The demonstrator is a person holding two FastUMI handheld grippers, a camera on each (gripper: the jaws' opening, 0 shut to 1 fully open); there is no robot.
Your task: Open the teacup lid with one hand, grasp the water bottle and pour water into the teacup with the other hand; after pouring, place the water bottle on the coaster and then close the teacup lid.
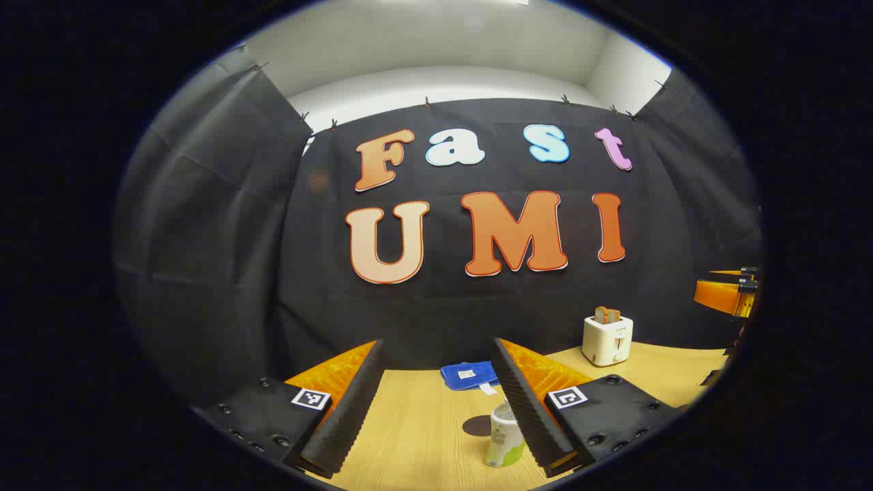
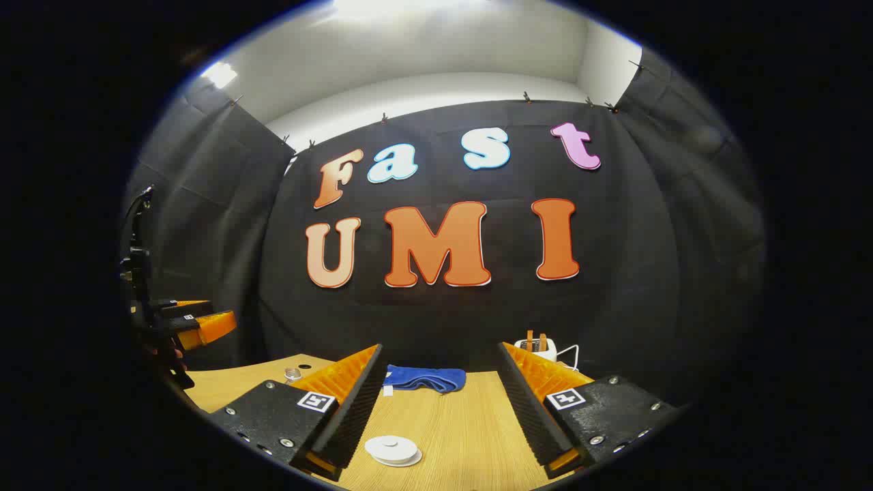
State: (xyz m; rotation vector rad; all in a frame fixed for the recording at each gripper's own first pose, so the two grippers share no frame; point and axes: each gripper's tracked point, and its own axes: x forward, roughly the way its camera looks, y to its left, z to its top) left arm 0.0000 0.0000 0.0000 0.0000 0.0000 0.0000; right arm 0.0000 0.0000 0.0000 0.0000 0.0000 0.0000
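**Both hand-held grippers open above the wooden surface**

In the left gripper view, the left hand-held gripper (image 1: pixel 436 409) has its two fingers spread wide apart and holds nothing. Between them, close against the inner face of the right-hand finger, stands a small cylindrical container with a pale green body and a silvery top (image 1: pixel 505 436), likely the water bottle; whether it touches the finger cannot be told. Just behind it a dark round coaster (image 1: pixel 477 425) lies flat on the wooden surface (image 1: pixel 416 429). Farther back, near the cloth wall, a folded blue cloth (image 1: pixel 469 375) rests on the surface, and to the right a white toaster (image 1: pixel 608 339) stands with bread in its slot. The other gripper's orange body (image 1: pixel 726 294) shows at the far right edge.

In the right gripper view, the right hand-held gripper (image 2: pixel 436 409) is likewise wide open and empty. A white, round, lidded teacup (image 2: pixel 391 449) sits on the surface (image 2: pixel 464 436) between its fingers, nearer the left one and apart from both. The blue cloth (image 2: pixel 424 378) lies beyond, the toaster (image 2: pixel 539 348) stands behind the right finger, and a small silvery round thing (image 2: pixel 292 374) sits at the left. The left gripper (image 2: pixel 198 326) shows at the left edge.
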